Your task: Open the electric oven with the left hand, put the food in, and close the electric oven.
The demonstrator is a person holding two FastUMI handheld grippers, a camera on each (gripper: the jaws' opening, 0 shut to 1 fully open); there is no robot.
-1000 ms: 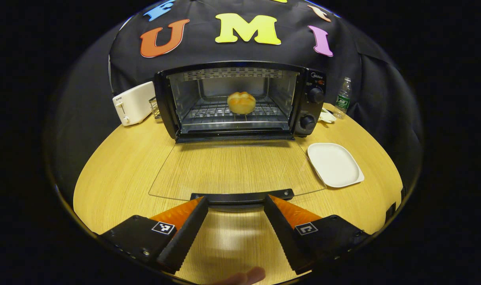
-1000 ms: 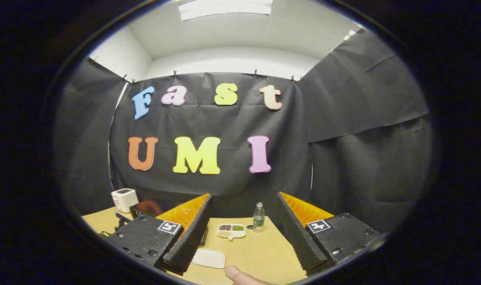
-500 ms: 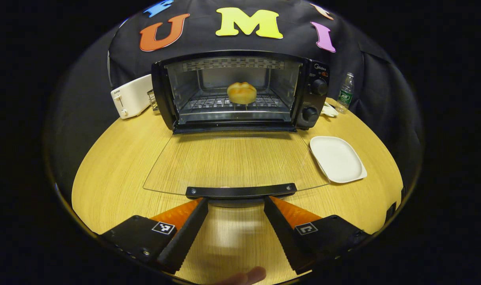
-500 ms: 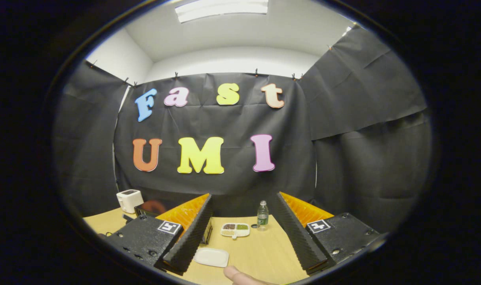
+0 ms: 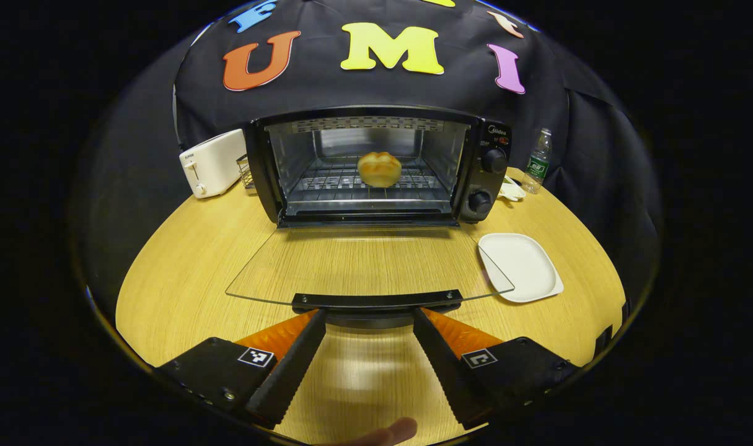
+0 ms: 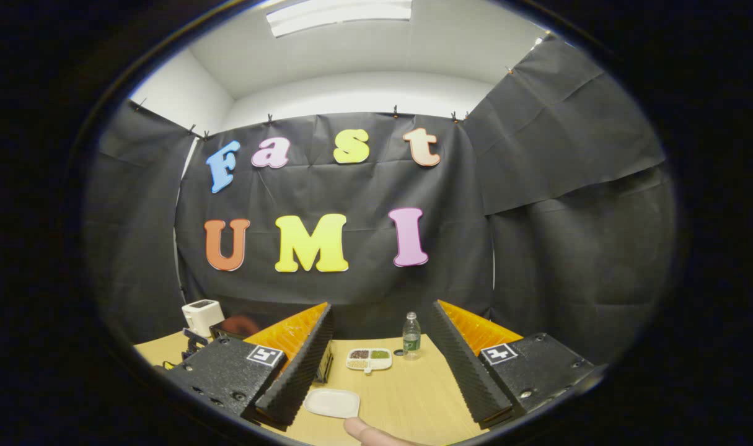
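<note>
Black oven (image 5: 376, 167), golden bun (image 5: 379, 169), white plate (image 5: 520, 266), pale woodgrain table (image 5: 184, 260)

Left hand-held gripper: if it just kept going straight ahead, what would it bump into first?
Most likely the door handle, lying across just beyond the open left hand-held gripper. Past it come the lowered glass door and the oven holding the bun. Depth is uncertain.

- A staged recording booth, not a real kitchen: black cloth walls (image 6: 556, 186) clipped up beneath a plain white ceiling with a strip light (image 6: 339, 15).
- Kitchen props sit on a light wooden tabletop (image 5: 184, 260): black electric oven (image 5: 376, 164), white toaster (image 5: 212, 162), white square plate (image 5: 520, 266).
</note>
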